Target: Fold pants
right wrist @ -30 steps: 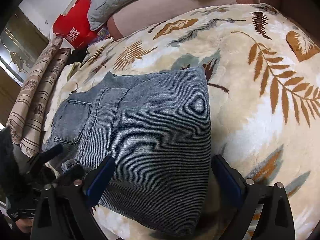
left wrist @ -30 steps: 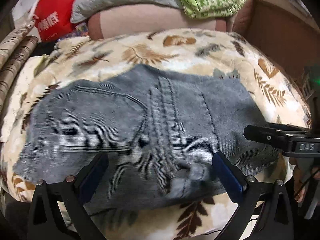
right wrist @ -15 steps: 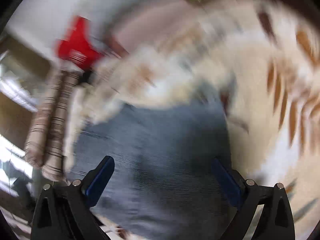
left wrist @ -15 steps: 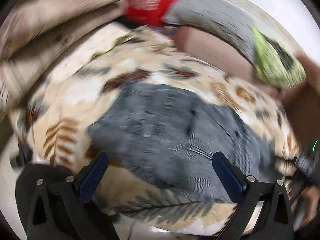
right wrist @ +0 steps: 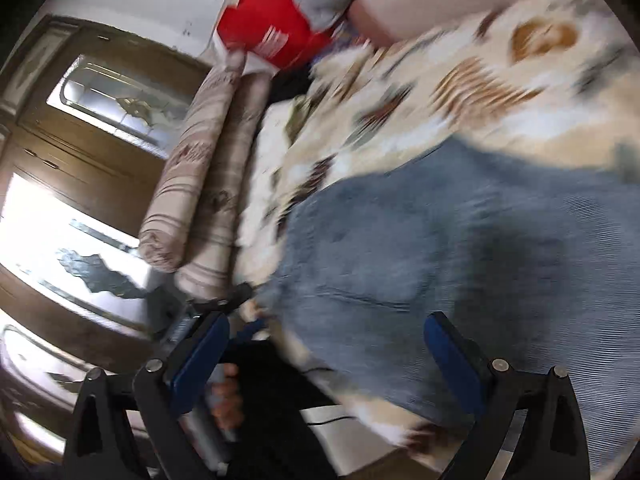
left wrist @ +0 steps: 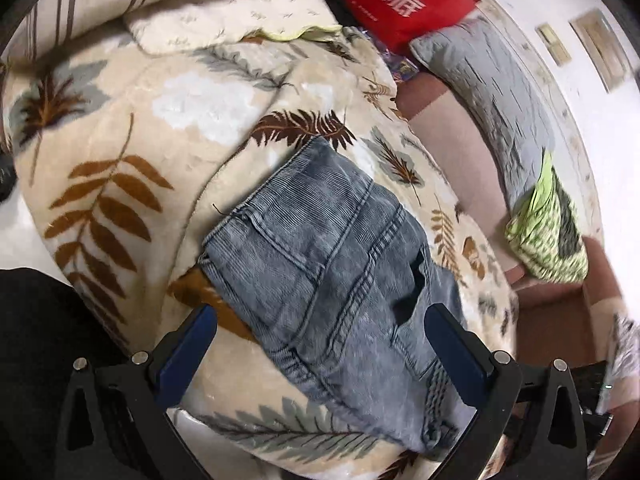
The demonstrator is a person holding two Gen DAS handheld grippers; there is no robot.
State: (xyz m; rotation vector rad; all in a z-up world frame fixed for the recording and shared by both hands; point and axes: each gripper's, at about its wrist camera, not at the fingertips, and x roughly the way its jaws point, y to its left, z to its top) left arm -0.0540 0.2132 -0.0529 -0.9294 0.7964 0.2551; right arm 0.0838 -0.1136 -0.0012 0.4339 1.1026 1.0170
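Folded blue-grey corduroy pants [left wrist: 332, 276] lie on a cream blanket with a leaf print [left wrist: 132, 152], back pocket and seam facing up. My left gripper [left wrist: 320, 344] hovers open just above their near edge, with nothing between its blue pads. In the right wrist view the pants [right wrist: 460, 248] look blurred and fill the right half. My right gripper [right wrist: 326, 348] is open over their left edge and holds nothing. A hand [right wrist: 226, 400] holding the other gripper shows below its left finger.
A red bag [left wrist: 404, 4], a grey pillow [left wrist: 492, 92] and a green patterned cloth [left wrist: 548, 228] lie along the back of the pink sofa [left wrist: 452, 132]. Striped rolled bolsters [right wrist: 200, 168] and a wooden glass-paned cabinet [right wrist: 80, 128] stand at the left. Dark clothing [left wrist: 36, 340] fills the lower left.
Both grippers have swung left and tilted, so the pants now sit slanted in view. Both stayed open, and the pants have kept their fold.
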